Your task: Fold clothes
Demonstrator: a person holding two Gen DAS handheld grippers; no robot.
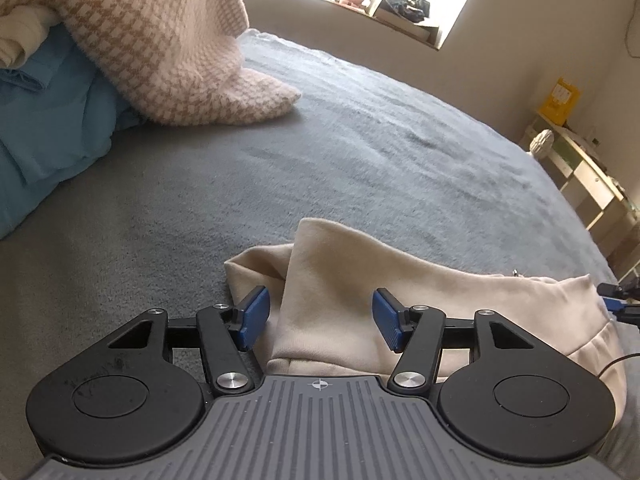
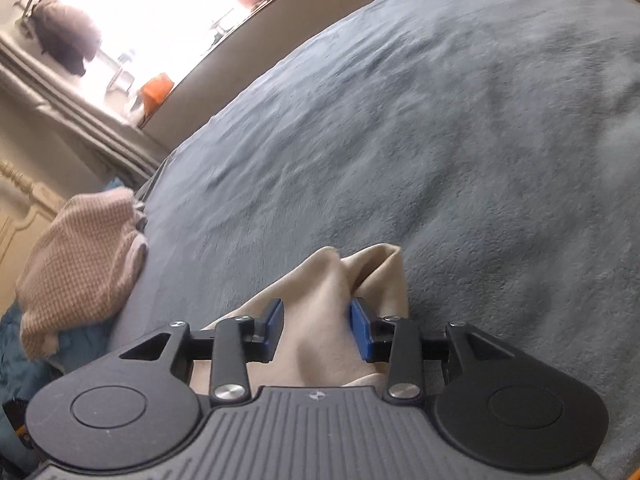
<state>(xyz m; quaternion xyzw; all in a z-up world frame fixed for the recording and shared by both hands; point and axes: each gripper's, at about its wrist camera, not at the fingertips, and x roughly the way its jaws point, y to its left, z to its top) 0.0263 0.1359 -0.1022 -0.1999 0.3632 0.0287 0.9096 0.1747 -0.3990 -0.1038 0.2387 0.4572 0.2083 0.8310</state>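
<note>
Grey fleece bed cover [image 1: 360, 128] fills both views, lightly rippled; it is the landmark. Beyond the bed's far edge a bright window sill [image 1: 400, 12] with dark clutter on it; to the bed's right a pale shelf unit [image 1: 588, 176] with a yellow box [image 1: 560, 100] above it. In the right wrist view a grey curtain [image 2: 80, 108] hangs by the window past the bed's far left corner, with an orange item [image 2: 156, 88] on the sill. One cream garment [image 1: 344, 280] lies on the bed's near edge, bunched, one corner standing up in a peak. One houndstooth knit [image 1: 160, 40] sits at the bed's left side, draped over one blue garment [image 1: 52, 120], with a white cloth [image 1: 20, 40] tucked beside it; four pieces of clothing counted. Two grippers. Left gripper [image 1: 320, 316] hovers over the cream garment at the near edge, blue fingers [image 1: 256, 312] spread wide, released, fabric between them but not pinched. Right gripper [image 2: 316, 328] is at the garment's other end, fingers [image 2: 360, 332] narrowed with a fold of cream fabric running up between them, pressed against both pads, so grasping the garment. A tip of the right gripper shows at the far right edge of the left wrist view.
</note>
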